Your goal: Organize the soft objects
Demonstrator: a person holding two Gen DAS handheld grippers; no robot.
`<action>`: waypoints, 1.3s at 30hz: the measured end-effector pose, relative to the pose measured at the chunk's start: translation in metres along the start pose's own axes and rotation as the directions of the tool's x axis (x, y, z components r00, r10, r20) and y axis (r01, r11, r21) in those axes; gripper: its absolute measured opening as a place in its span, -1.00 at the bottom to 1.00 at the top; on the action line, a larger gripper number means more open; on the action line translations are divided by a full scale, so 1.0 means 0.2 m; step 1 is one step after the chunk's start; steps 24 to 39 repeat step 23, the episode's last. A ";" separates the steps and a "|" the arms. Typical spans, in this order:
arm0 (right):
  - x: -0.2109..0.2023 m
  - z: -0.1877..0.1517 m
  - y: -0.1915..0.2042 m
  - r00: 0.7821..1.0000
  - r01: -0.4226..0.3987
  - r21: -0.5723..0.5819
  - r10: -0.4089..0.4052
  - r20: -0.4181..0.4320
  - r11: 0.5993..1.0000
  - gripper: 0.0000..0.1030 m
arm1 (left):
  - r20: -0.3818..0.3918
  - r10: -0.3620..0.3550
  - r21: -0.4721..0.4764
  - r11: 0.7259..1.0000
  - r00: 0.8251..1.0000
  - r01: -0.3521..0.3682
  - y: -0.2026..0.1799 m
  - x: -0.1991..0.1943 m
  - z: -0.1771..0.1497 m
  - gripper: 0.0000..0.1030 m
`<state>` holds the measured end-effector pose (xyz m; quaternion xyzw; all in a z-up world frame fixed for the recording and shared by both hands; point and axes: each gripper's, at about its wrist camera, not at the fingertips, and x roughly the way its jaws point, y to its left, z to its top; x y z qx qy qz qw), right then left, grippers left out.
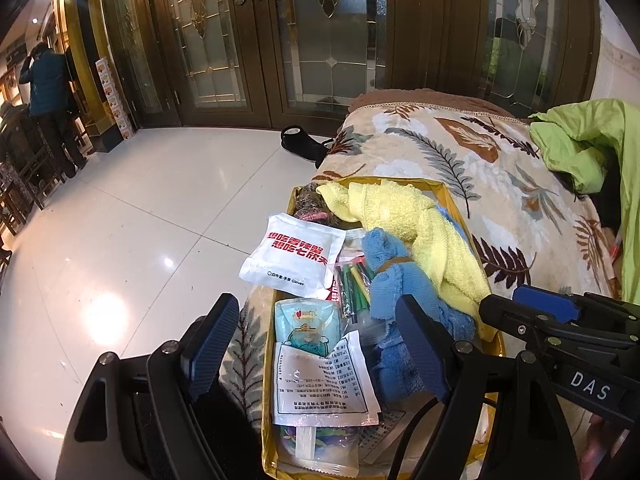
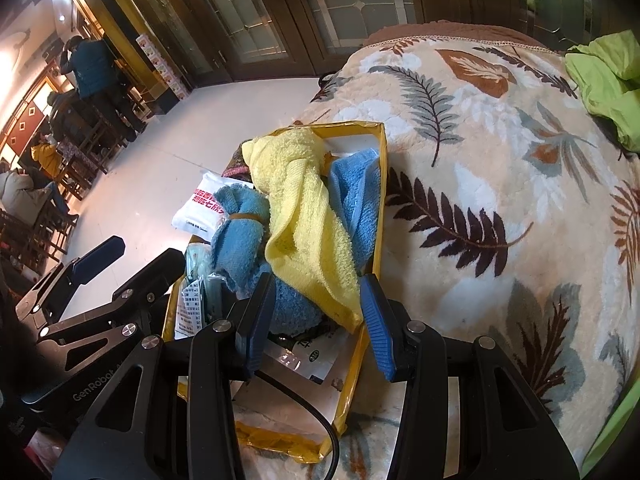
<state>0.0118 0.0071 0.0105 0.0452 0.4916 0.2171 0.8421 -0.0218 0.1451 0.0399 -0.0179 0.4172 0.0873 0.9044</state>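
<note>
A shallow yellow cardboard tray (image 1: pixel 448 192) sits at the floor-side edge of the bed with its leaf-patterned plush blanket (image 2: pixel 480 184); in it a fluffy yellow towel (image 2: pixel 304 216) drapes over a banded blue terry cloth (image 2: pixel 240 232), with a white red-lettered glove packet (image 1: pixel 294 254) overhanging the edge; left tongs (image 1: pixel 316 344) gape open above printed sachets (image 1: pixel 320 380); right tongs (image 2: pixel 320 320) open, straddling the yellow towel's hanging end; a lime-green garment (image 1: pixel 580 148) lies toward the bed's far corner

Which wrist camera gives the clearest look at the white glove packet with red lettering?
The left wrist view: the white glove packet lies fully exposed, red lettering readable. In the right wrist view the packet is smaller, and the rolled blue towel covers one end.
</note>
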 end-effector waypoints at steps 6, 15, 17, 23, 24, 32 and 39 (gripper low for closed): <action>-0.01 0.00 -0.01 1.000 0.001 0.002 0.000 -0.005 1.000 -0.15 | 0.001 0.003 -0.003 1.000 1.000 -0.003 0.00 0.00 0.00 0.57; 0.00 -0.01 -0.01 1.000 0.005 0.003 -0.004 -0.010 1.000 -0.15 | 0.052 0.021 0.020 1.000 0.998 -0.022 0.00 -0.03 -0.01 0.57; 0.01 -0.01 -0.01 1.000 0.005 0.006 -0.005 -0.014 1.000 -0.15 | 0.053 0.020 0.017 1.000 0.998 -0.021 0.00 -0.03 -0.01 0.57; -0.01 -0.01 -0.03 1.000 0.001 0.014 -0.001 -0.006 1.000 -0.15 | 0.046 -0.003 0.022 1.000 0.999 0.002 -0.01 -0.04 0.00 0.57; -0.01 -0.01 -0.03 1.000 0.001 0.014 -0.001 -0.006 1.000 -0.15 | 0.046 -0.003 0.022 1.000 0.999 0.002 -0.01 -0.04 0.00 0.57; -0.01 -0.01 -0.03 1.000 0.001 0.014 -0.001 -0.006 1.000 -0.15 | 0.046 -0.003 0.022 1.000 0.999 0.002 -0.01 -0.04 0.00 0.57; -0.01 -0.01 -0.03 1.000 0.001 0.014 -0.001 -0.006 1.000 -0.15 | 0.046 -0.003 0.022 1.000 0.999 0.002 -0.01 -0.04 0.00 0.57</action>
